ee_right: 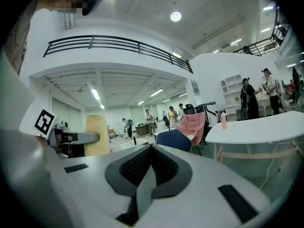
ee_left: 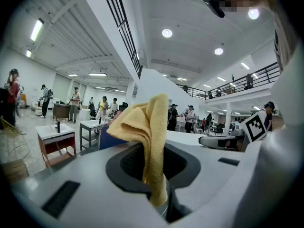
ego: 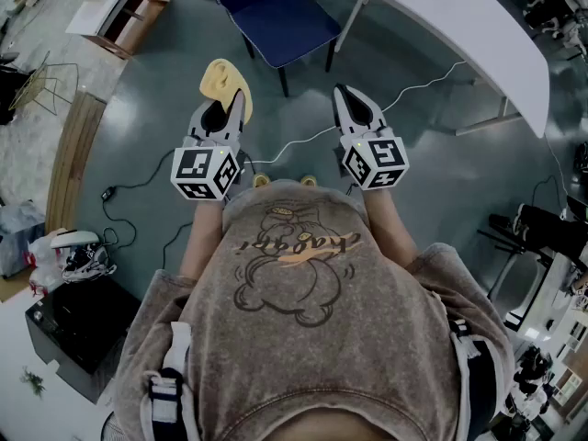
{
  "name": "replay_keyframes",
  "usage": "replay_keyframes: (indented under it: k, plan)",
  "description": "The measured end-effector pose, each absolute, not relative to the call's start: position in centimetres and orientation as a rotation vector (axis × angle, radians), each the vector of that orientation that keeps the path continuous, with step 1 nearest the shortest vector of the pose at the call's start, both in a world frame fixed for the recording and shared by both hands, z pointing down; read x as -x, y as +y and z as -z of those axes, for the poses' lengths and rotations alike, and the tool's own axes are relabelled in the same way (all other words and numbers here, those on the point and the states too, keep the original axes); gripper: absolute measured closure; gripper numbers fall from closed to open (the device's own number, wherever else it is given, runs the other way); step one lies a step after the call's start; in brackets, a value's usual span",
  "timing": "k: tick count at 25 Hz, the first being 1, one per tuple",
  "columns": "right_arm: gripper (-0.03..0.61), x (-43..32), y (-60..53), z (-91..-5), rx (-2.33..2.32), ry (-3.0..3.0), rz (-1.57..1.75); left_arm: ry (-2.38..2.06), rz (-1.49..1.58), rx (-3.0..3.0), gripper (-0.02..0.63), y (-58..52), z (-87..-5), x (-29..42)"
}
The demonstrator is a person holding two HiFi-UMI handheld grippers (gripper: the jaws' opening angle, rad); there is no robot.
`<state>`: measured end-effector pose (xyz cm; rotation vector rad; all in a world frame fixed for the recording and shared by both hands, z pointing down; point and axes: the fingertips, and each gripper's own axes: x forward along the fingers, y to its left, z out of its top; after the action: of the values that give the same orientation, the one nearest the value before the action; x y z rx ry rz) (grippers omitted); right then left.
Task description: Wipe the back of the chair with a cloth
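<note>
A yellow cloth (ego: 223, 83) sticks up out of my left gripper (ego: 235, 108), which is shut on it; in the left gripper view the cloth (ee_left: 147, 141) hangs folded between the jaws. My right gripper (ego: 344, 99) is shut with nothing in it, its jaws meeting at the tips (ee_right: 151, 148). The blue chair (ego: 276, 16) stands on the floor ahead of both grippers, its seat facing me. From the right gripper the chair's blue back (ee_right: 174, 139) shows just beyond the jaws, a little to the right.
A white table (ego: 469, 26) stands to the right of the chair, with a white cable (ego: 404, 90) trailing across the floor. A wooden cabinet (ego: 124, 12) is at the far left. A pink chair (ee_right: 195, 123) and several people stand in the background.
</note>
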<state>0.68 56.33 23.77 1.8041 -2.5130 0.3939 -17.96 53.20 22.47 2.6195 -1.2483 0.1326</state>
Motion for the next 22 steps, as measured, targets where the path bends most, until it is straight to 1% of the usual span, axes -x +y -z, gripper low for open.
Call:
replay_keyframes:
  k: [8,16,22]
  plan:
    - [0.554,-2.2,56.8,-23.5,-1.830,-2.541,-0.421,-1.261,-0.132,-2.607,0.557,53.6,-22.6,16.7]
    - [0.554,-5.4,58.1,-25.7,-1.785,-2.547,-0.461,-1.296,-0.111,-2.596,0.557,54.5,-23.8,13.8]
    - [0.554,-6.2,56.4,-26.4,-1.785,-2.558,-0.510,-1.317,-0.109,-2.607,0.557,52.6,-23.3,13.2]
